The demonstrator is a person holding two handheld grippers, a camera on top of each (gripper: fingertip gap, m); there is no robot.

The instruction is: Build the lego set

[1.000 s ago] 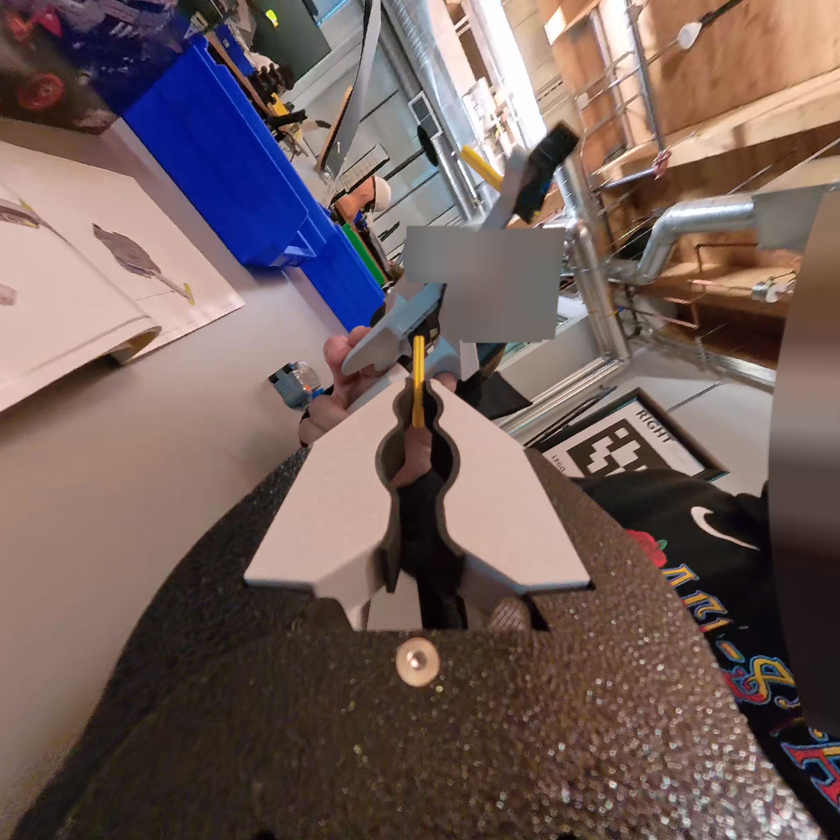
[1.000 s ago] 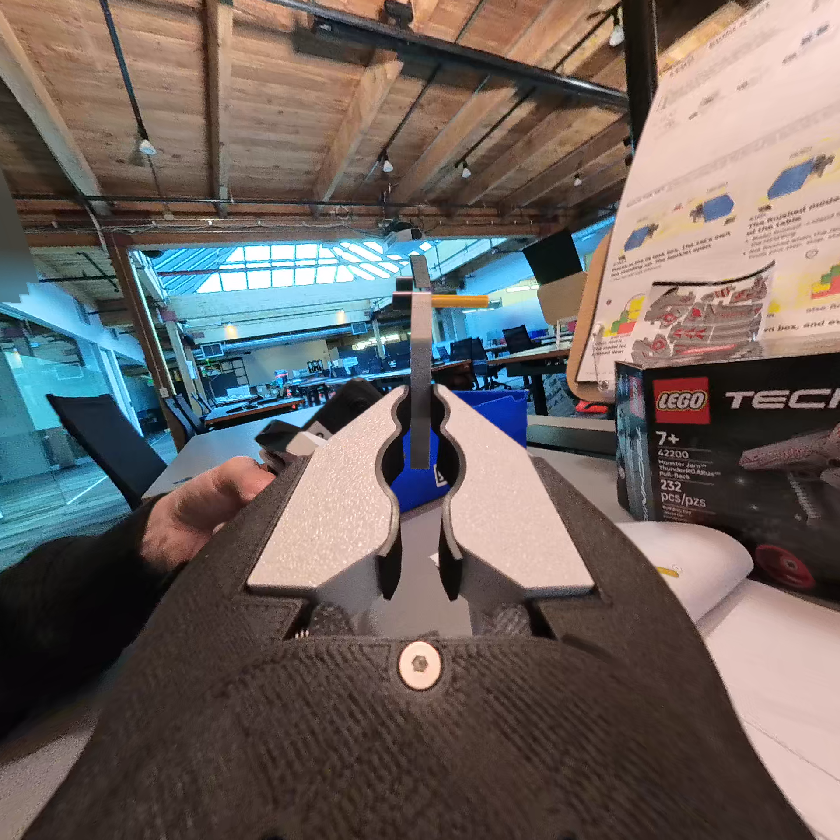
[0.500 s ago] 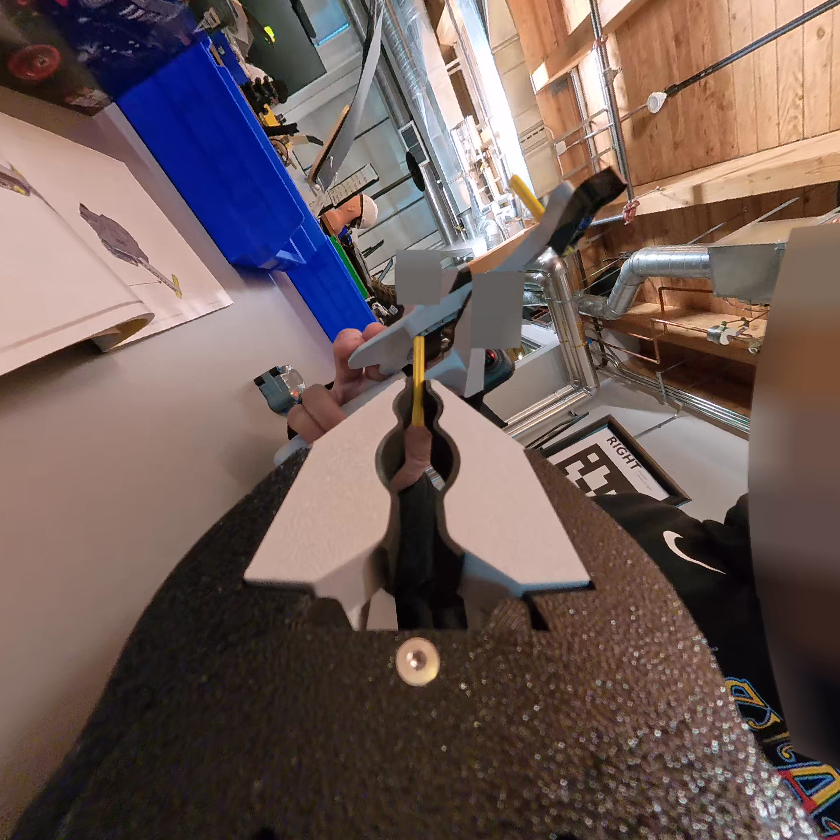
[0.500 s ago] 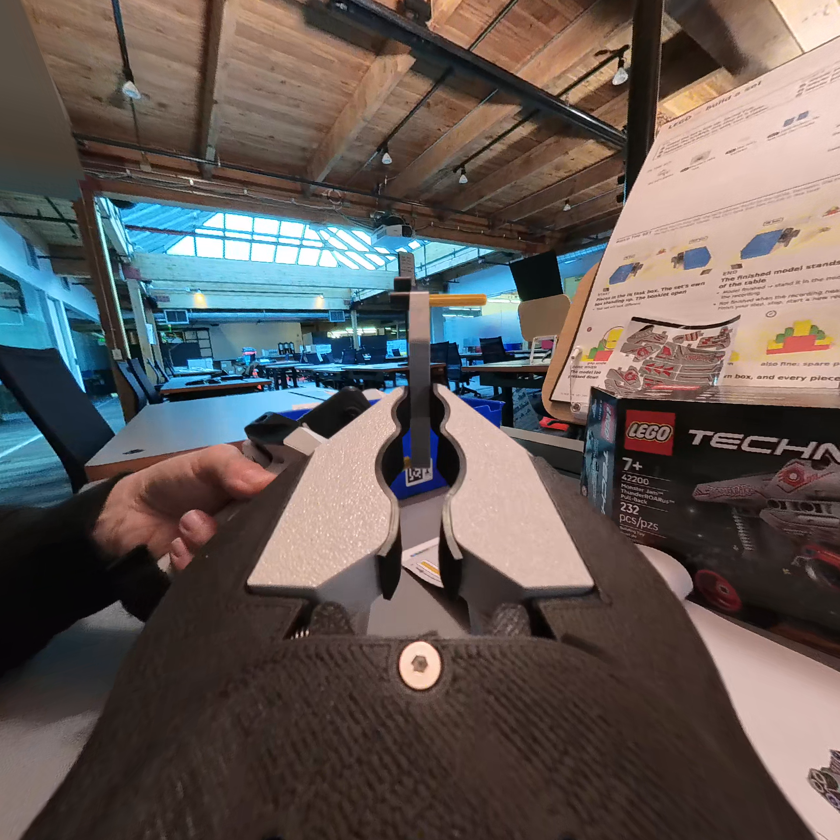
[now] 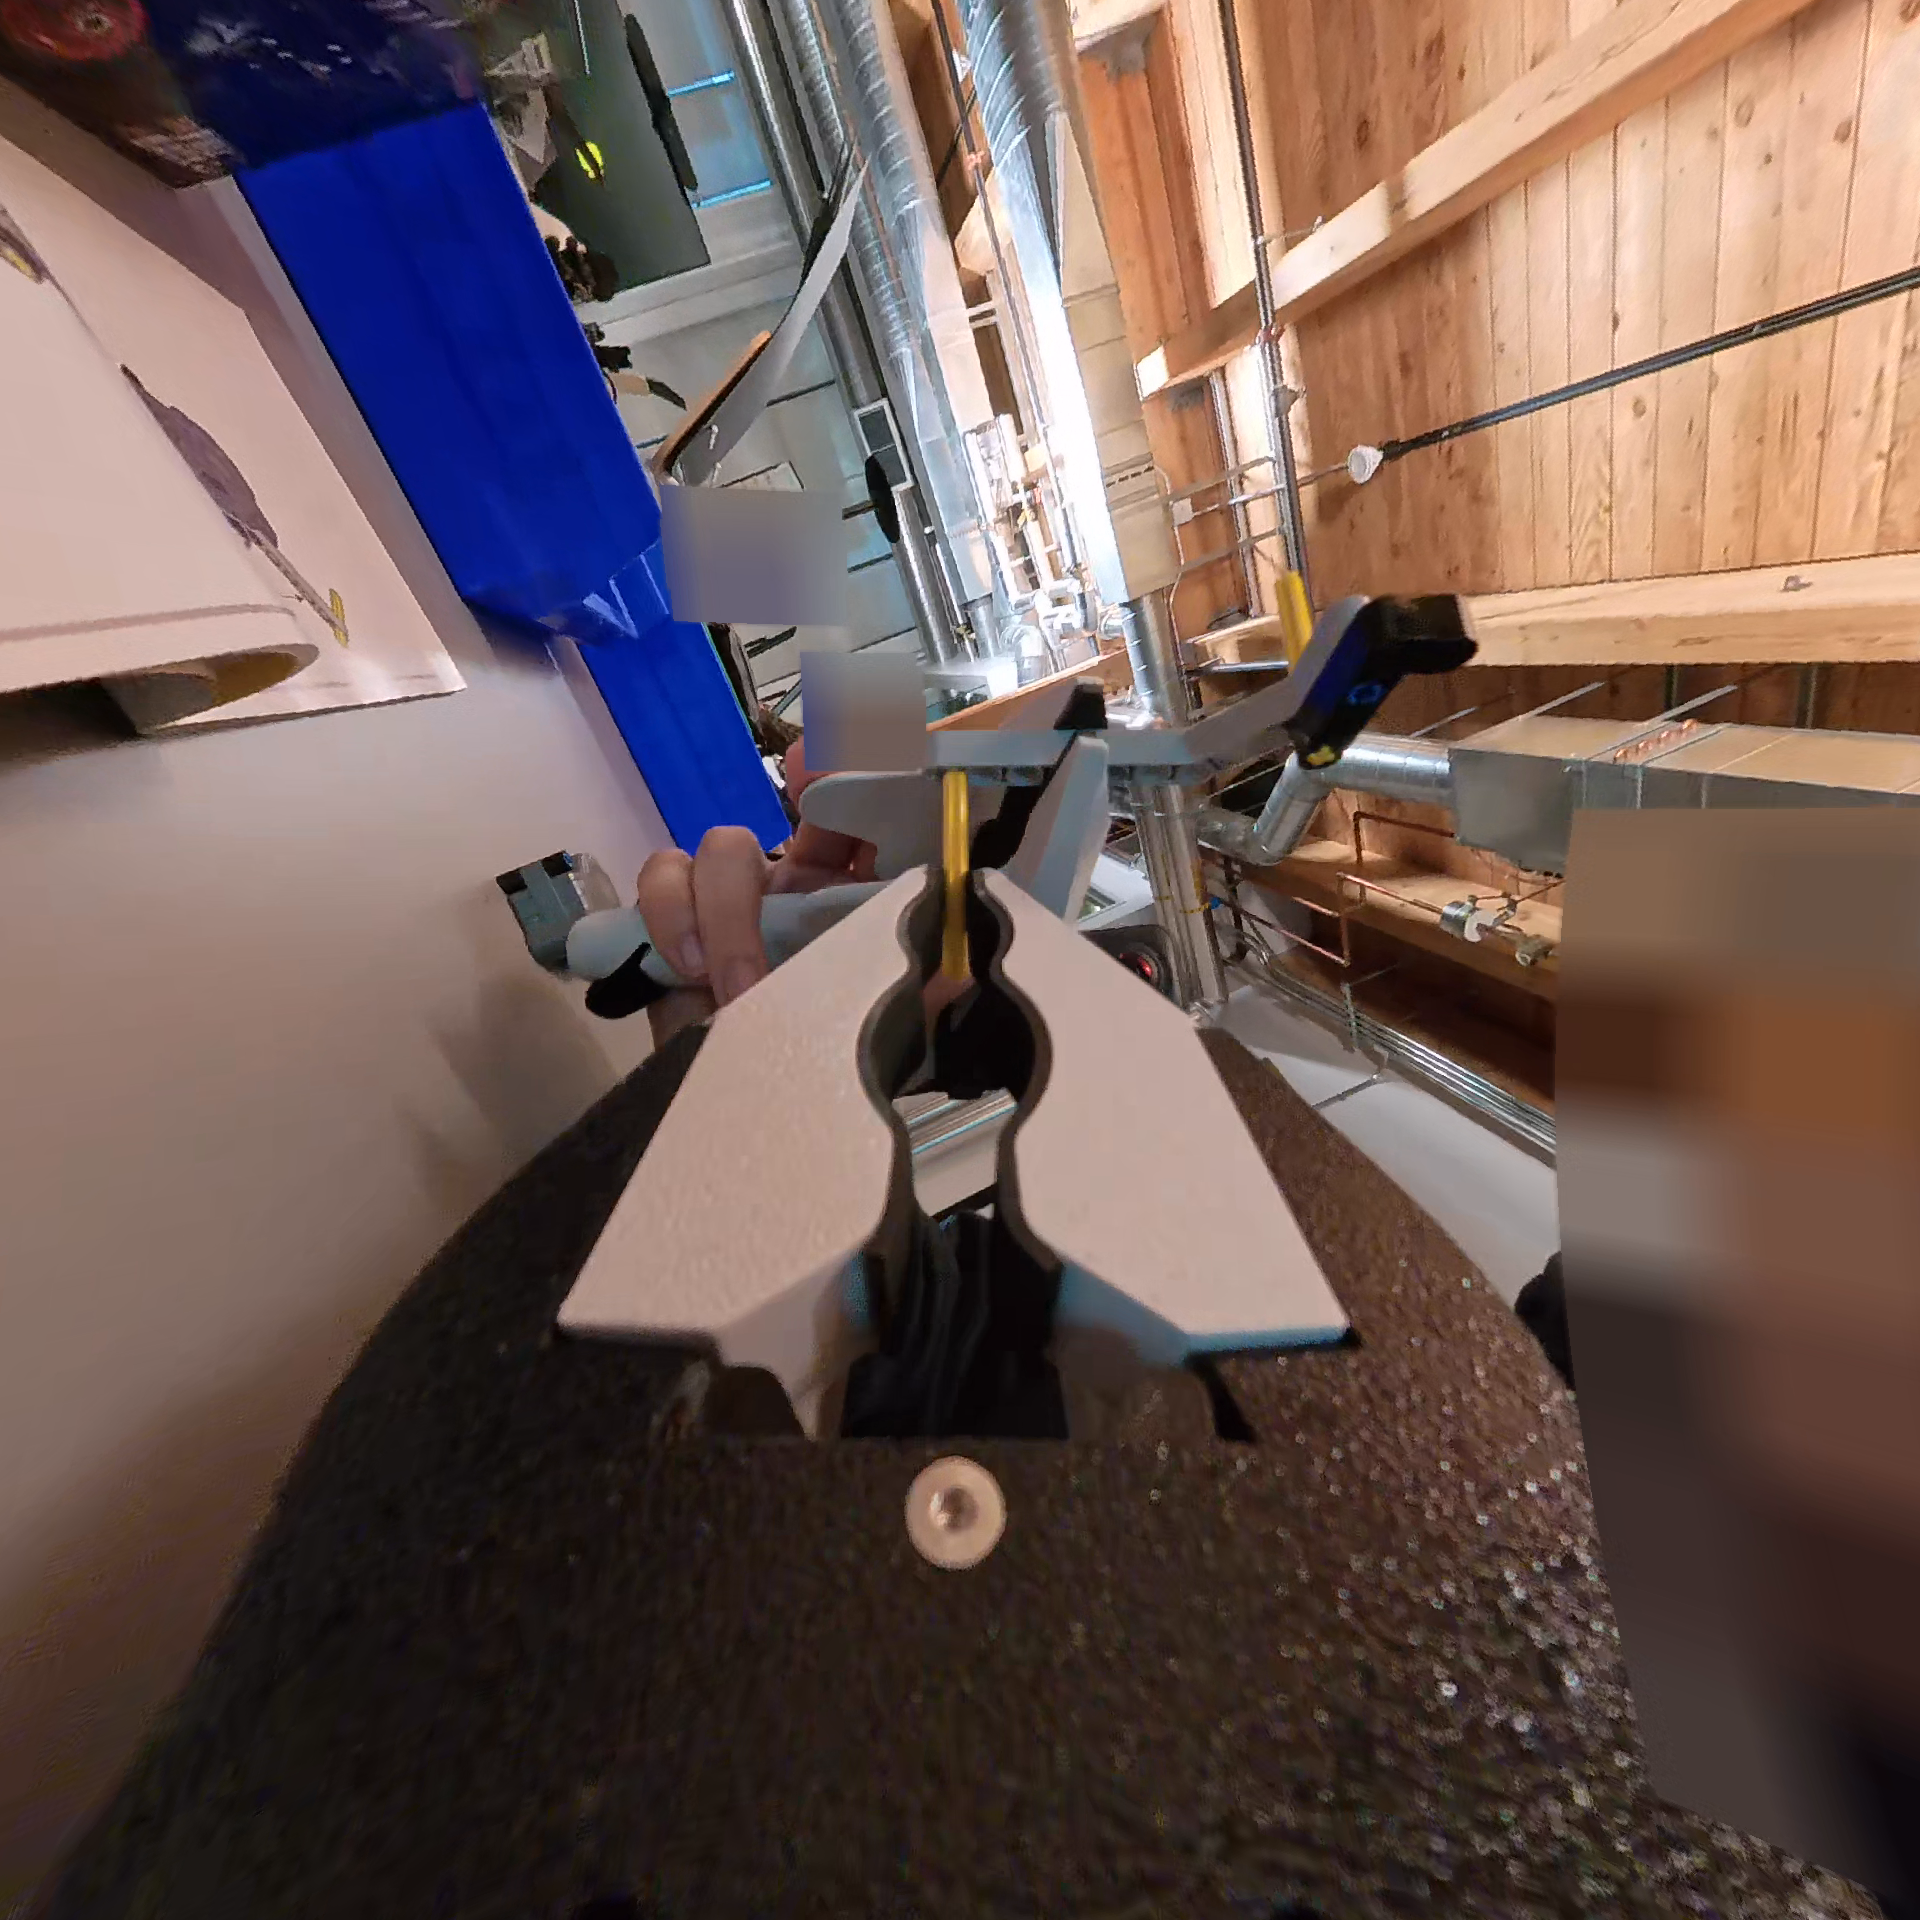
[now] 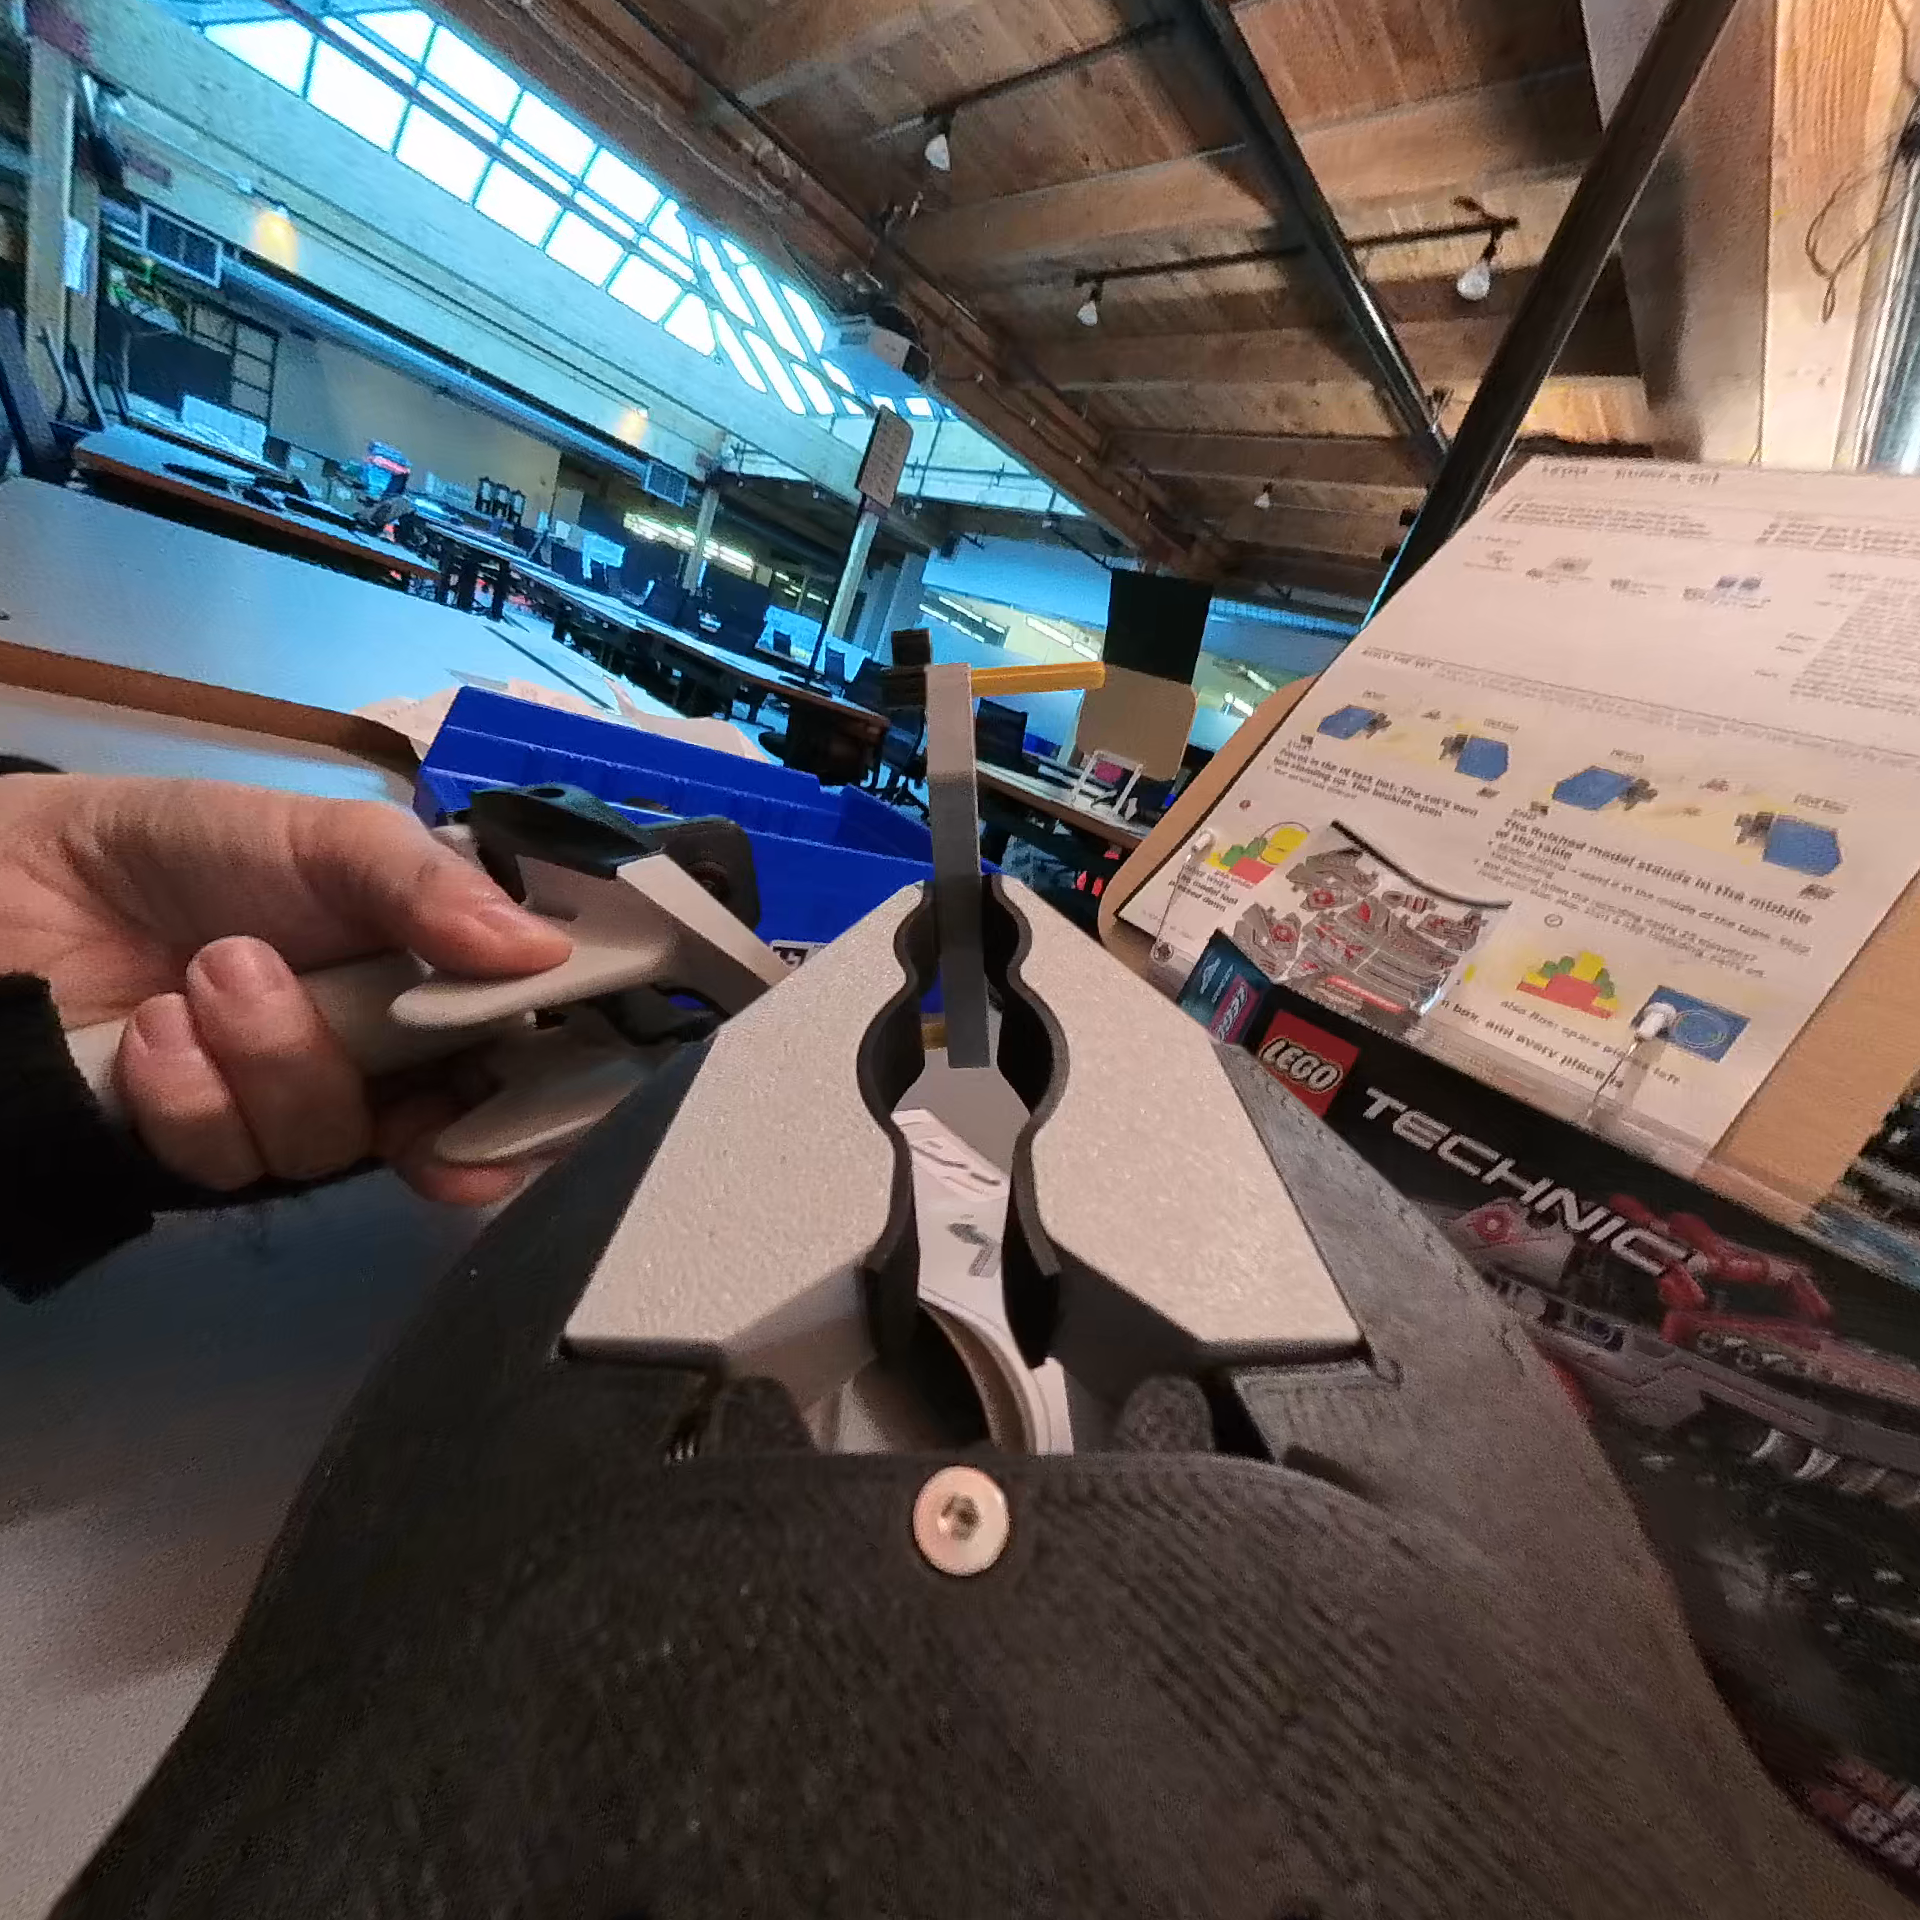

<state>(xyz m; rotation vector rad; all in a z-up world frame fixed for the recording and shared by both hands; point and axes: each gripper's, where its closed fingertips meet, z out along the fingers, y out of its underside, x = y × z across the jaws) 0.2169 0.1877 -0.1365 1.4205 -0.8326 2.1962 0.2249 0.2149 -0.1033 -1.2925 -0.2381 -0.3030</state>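
Note:
My left gripper is shut on a thin yellow axle that points forward. The axle's far tip meets the grey beam held by the other gripper. My right gripper is shut on that grey beam, which stands up out of the jaws. A second yellow axle and a black connector sit at the beam's top end. They also show in the left wrist view, the axle and the connector. A hand holds the left gripper's handle.
A blue bin stands behind the grippers and shows in the left wrist view too. An open instruction booklet lies on the grey table. A small grey part lies near the hand. The set's box and a sheet on a board stand at the right. About 4 cm separates my left fingertips from my right.
The two grippers have come closer together. The grey beam has swung round and now lies across the tip of the left gripper's yellow axle. Both grippers stay shut.

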